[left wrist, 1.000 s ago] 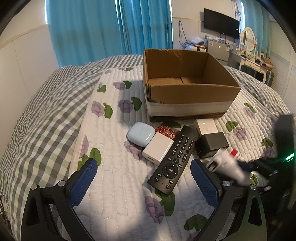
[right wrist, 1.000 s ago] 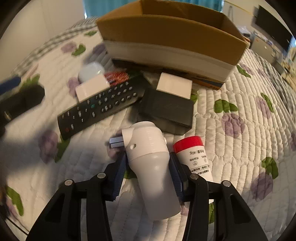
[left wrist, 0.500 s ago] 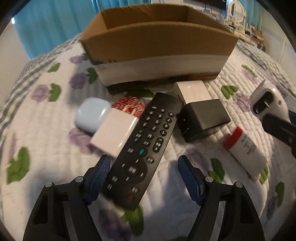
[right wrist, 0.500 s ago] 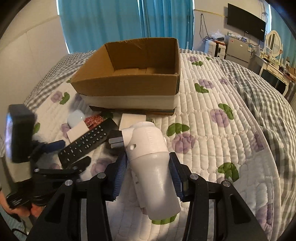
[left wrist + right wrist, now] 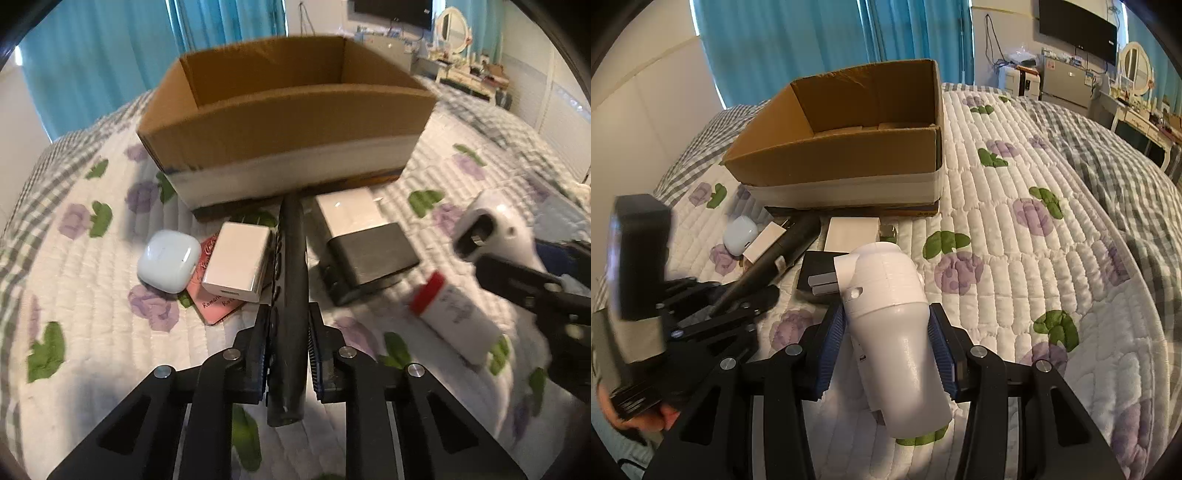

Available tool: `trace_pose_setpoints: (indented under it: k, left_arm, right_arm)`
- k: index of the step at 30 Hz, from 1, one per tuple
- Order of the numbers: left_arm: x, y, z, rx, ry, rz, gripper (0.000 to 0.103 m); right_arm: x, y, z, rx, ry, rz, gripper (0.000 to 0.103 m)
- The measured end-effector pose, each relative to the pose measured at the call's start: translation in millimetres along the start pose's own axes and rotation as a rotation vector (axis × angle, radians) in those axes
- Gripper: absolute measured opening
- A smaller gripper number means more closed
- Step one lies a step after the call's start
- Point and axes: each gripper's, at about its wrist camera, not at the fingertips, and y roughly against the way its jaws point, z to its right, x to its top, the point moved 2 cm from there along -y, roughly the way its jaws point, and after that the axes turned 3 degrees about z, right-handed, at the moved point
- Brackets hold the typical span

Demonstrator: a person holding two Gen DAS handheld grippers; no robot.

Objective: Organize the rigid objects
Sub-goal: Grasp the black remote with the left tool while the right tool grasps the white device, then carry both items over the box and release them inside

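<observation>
My left gripper (image 5: 289,325) is shut on a black remote (image 5: 291,258), which stands on its long edge between the blue pads and points toward the open cardboard box (image 5: 288,125). My right gripper (image 5: 886,332) is shut on a white plug-in device (image 5: 890,295) with metal prongs, held above the quilt. The right wrist view shows the box (image 5: 842,155) ahead and the left gripper (image 5: 738,299) with the remote (image 5: 775,258) at its left. The white device (image 5: 491,229) also appears at the right of the left wrist view.
On the floral quilt in front of the box lie a pale blue earbud case (image 5: 168,258), a white charger cube (image 5: 238,267), a red card (image 5: 214,295), a white box (image 5: 351,210), a black adapter (image 5: 369,258) and a red-capped tube (image 5: 454,314). Bedroom furniture stands behind.
My left gripper came down over the remote and closed on it; the remote now stands on edge. My right gripper lifted the white device off the quilt.
</observation>
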Motion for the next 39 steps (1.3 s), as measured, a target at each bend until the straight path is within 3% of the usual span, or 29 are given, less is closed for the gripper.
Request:
trace_pose_setpoints:
  k: [6, 13, 22, 30, 39]
  left_arm:
    - [5, 32, -13, -0.024, 0.006, 0.06, 0.018]
    - [40, 71, -14, -0.046, 0.041, 0.171, 0.018]
    - [112, 100, -43, 0.016, 0.065, 0.294, 0.018]
    - [175, 58, -54, 0.071, 0.043, 0.305, 0.018]
    - [186, -30, -53, 0.102, 0.06, 0.205, 0.018]
  right_arm:
    - [2, 19, -8, -0.014, 0.015, 0.03, 0.045]
    - [23, 52, -18, -0.035, 0.043, 0.101, 0.045]
    - [104, 81, -32, -0.087, 0.118, 0.234, 0.045]
    - [170, 45, -32, -0.093, 0.137, 0.279, 0.045]
    - [196, -16, -10, -0.079, 0.129, 0.253, 0.045]
